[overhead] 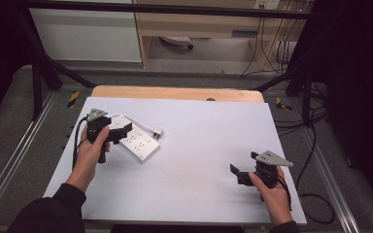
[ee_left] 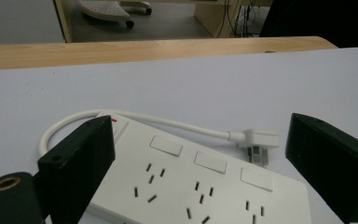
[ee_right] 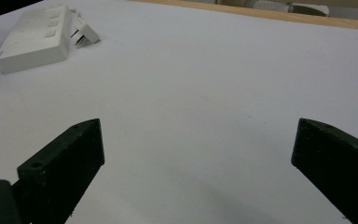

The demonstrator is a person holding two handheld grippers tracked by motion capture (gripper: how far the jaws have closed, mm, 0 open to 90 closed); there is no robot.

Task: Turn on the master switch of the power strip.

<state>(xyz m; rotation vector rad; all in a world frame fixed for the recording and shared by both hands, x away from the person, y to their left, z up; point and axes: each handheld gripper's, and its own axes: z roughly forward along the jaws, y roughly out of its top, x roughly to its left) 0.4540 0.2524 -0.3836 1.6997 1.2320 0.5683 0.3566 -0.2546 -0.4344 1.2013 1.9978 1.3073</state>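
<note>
The table [overhead: 184,145] carries a pale grey-white sheet over its wooden top, which shows as a strip along the far edge. I work from the near side.

The white power strip [overhead: 135,140] lies flat on the left half of the sheet, angled, socket face up. In the left gripper view it shows three socket groups, each with a rocker switch. Its white cable [ee_left: 135,115] loops out of the far-left end and runs along behind the body to the plug [ee_left: 259,142], which lies on the sheet just beside the strip's far right corner.

My left gripper [overhead: 118,130] hangs directly over the strip's left end, jaws spread wide, gripping nothing; I cannot tell whether they touch it.

My right gripper [overhead: 238,174] sits near the table's right front, well apart from the strip, jaws spread wide over bare sheet.
</note>
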